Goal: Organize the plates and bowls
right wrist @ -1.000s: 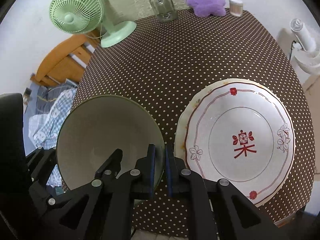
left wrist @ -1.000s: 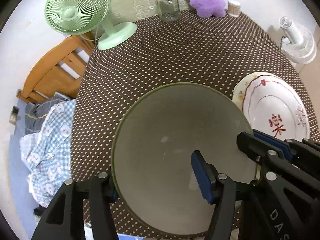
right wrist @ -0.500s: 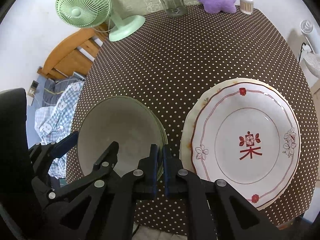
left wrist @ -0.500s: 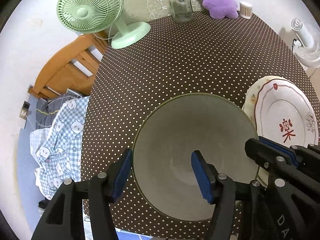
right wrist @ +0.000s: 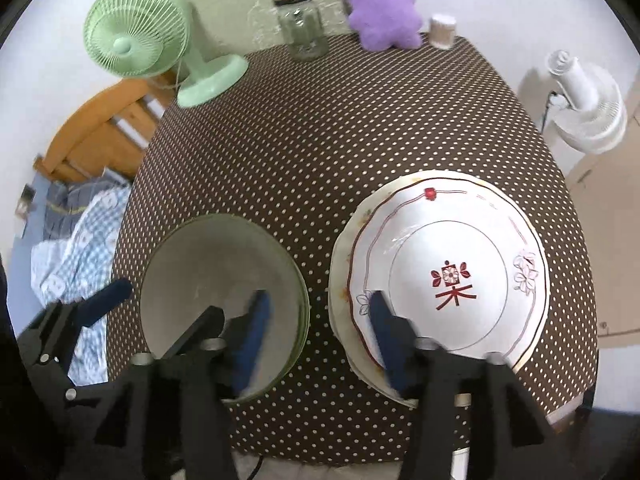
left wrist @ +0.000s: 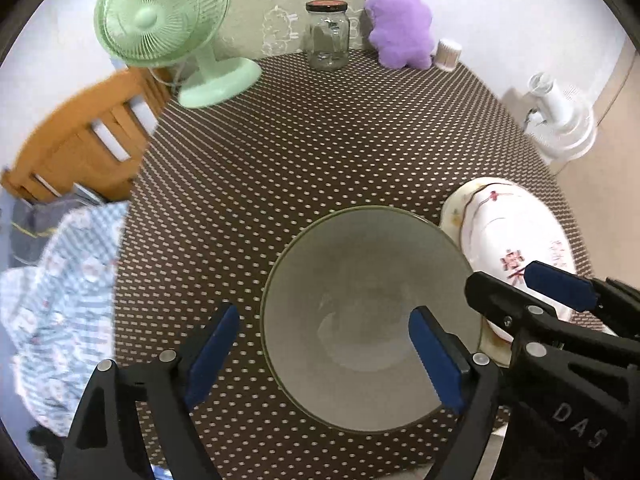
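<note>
A grey bowl with a green rim (left wrist: 372,312) (right wrist: 222,312) rests on the dotted brown tablecloth (left wrist: 320,152) near the front edge; its rim looks doubled, as if it sits in another bowl. To its right lies a stack of white plates with red pattern (right wrist: 444,272) (left wrist: 516,248). My left gripper (left wrist: 324,352) is open, its jaws straddling the bowl's left rim without touching. My right gripper (right wrist: 320,336) is open above the gap between bowl and plates, one finger over each.
At the table's back stand a green fan (left wrist: 168,40), a glass jar (left wrist: 328,36), a purple plush toy (left wrist: 400,24) and a small white container (left wrist: 448,54). A wooden chair (left wrist: 80,136) with clothes is at the left, a white fan (right wrist: 588,96) at the right.
Both grippers have let go of the bowl's rim and opened. The bowl now rests on the table, and both grippers have drawn back and up from it.
</note>
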`<act>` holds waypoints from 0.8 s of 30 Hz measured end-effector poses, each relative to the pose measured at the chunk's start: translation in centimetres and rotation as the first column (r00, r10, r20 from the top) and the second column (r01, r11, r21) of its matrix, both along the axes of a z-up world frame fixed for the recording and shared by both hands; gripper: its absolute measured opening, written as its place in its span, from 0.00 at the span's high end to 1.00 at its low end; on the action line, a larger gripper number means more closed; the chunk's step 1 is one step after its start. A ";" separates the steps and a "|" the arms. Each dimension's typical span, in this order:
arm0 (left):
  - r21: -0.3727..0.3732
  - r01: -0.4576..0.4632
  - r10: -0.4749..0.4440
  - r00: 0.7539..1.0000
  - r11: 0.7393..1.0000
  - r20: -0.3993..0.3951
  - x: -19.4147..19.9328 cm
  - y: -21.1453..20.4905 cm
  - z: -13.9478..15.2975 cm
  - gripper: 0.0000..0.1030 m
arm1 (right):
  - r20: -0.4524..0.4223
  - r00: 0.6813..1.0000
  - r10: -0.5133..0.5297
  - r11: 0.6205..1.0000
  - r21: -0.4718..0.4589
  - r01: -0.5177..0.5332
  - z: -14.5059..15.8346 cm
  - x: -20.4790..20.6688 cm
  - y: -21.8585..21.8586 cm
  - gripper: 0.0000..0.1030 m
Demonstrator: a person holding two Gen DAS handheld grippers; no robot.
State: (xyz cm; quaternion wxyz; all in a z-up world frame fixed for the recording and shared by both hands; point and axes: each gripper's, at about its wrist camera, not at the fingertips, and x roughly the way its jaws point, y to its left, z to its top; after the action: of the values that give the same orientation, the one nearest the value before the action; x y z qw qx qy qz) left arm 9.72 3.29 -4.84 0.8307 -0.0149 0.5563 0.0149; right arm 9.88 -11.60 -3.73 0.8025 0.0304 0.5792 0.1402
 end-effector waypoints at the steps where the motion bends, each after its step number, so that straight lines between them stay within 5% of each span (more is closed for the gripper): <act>1: -0.015 0.003 -0.003 1.000 1.000 0.002 0.0 0.2 -0.1 0.14 | 0.003 1.000 -0.011 1.000 0.001 0.011 0.0 0.0 0.0 0.40; 11: -0.149 0.008 -0.006 1.000 0.989 0.015 0.0 2.4 -2.3 0.16 | -0.045 0.997 -0.062 0.996 0.065 0.064 -2.4 0.6 0.7 0.40; 24: -0.190 0.006 -0.010 1.000 0.982 -0.019 0.5 2.8 -4.6 0.31 | -0.130 0.989 -0.063 0.992 0.103 0.077 -5.8 2.0 1.8 0.46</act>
State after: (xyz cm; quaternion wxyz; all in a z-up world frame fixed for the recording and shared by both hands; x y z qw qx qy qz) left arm 10.20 6.10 -9.44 0.8201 -0.0920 0.5632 -0.0414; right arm 11.88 -9.79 -9.56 0.7657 0.1028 0.6191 0.1407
